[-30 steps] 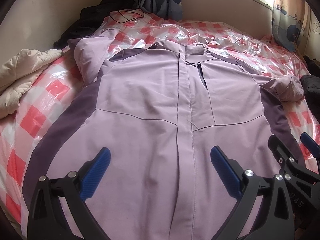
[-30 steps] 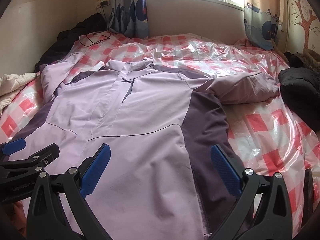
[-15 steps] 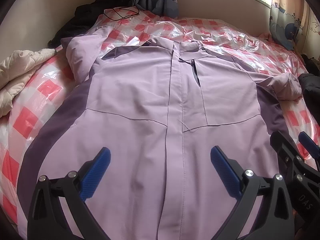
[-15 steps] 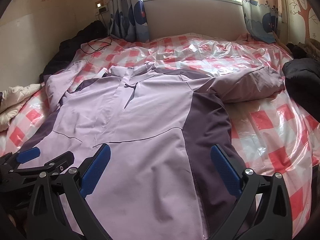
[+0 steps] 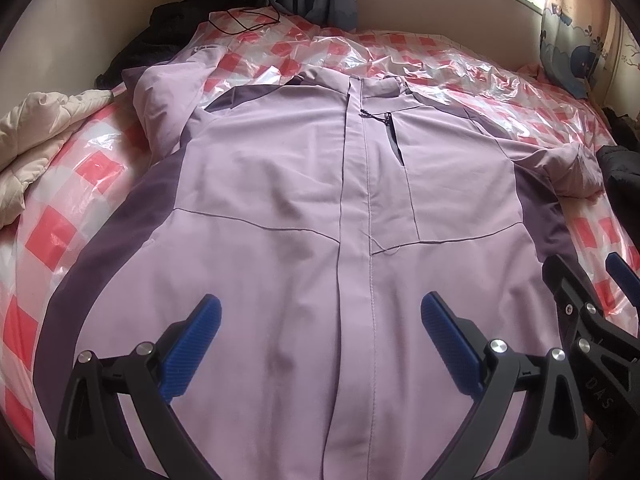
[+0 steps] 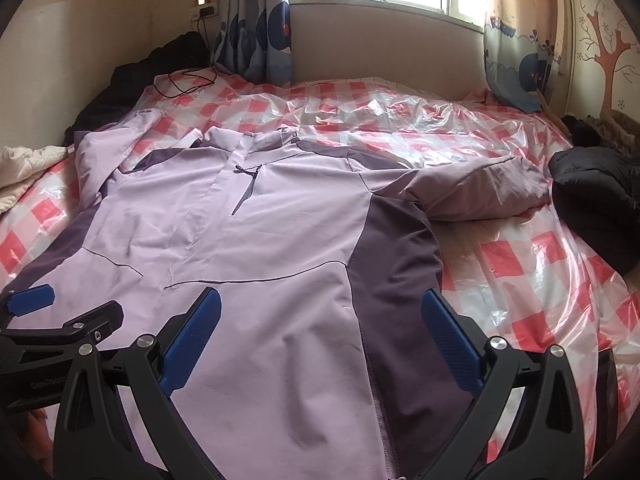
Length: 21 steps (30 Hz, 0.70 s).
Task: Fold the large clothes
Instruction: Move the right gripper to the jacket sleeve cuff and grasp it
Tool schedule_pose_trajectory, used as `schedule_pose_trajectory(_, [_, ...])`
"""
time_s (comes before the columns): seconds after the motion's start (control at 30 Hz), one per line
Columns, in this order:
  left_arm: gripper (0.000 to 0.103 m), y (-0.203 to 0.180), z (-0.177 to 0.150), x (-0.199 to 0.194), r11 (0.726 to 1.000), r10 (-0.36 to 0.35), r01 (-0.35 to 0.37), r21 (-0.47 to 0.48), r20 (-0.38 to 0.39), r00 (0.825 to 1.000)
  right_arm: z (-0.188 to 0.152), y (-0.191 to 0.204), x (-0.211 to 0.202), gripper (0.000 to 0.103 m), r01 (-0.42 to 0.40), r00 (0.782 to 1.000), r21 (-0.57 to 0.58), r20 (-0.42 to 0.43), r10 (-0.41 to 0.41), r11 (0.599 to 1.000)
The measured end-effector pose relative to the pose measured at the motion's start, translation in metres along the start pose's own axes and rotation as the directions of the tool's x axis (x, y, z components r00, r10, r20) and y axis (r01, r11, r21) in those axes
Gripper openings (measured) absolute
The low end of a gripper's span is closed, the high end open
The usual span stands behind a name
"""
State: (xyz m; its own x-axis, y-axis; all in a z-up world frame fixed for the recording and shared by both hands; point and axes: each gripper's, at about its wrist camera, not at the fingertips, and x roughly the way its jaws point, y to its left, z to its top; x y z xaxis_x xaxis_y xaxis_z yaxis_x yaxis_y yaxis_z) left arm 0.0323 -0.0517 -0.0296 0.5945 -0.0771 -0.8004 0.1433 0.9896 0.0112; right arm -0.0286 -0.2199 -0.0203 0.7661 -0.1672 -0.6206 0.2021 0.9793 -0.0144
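Jacket (image 5: 280, 208) lies front-up, zipped, flat across the checked, plastic-covered bed (image 5: 56, 232); fills the centre of both views, collar toward the window wall.

L→R, left wrist view:
- Far left of frame: cream quilt (image 5: 36, 136) bunched at the bed edge, near the jacket's L sleeve (image 5: 168, 92), which is bent up toward the upper left. Little spare room on that side.
- Lower centre: left gripper (image 5: 320, 332), jaws wide apart, nothing in them, over the lower front, straddling the zip line.
- Lower right of frame: right gripper (image 6: 320, 332) also spread, empty, over the seam where lilac meets the dark side panel.
- Right of frame: R sleeve (image 6: 480, 188) sticks out sideways, puffed up; black coat (image 6: 596, 200) just beyond the cuff.

Step, as I read it: no fold made yet; prob. sleeves in first, then sides.

To do it well: pinch at cuff or hem edge, one layer pair only, not mid-panel. Lift low, lay sleeve across chest, flatten the puff. Plastic looks slick, so garment may slide; pull slowly.

Open room: most free bed is upper centre/right, behind the collar. Cable (image 6: 184, 80) at upper left; keep clear.
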Motion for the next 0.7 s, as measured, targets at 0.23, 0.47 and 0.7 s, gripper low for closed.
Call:
schedule_pose_trajectory(0.23, [0.096,0.001,0.000,0.003,1.000,-0.012,0.012,-0.008,-0.022,1.000,-0.001,-0.001,0.004,0.097,-0.008,1.000,0.003,-0.015,0.008,1.000])
schedule_pose_trajectory(0.47, [0.096,0.001,0.000,0.006,1.000,-0.029,0.029,-0.011,-0.035,0.999,0.007,-0.011,0.007,0.097,-0.078,0.996,0.026,-0.050,0.079,0.997])
schedule_pose_trajectory(0.7, [0.096,-0.001,0.001,0.007,0.999,-0.044,0.044,-0.004,-0.040,0.998,0.045,-0.120,0.025,0.097,-0.023,0.995,0.230,-0.087,0.044,0.973])
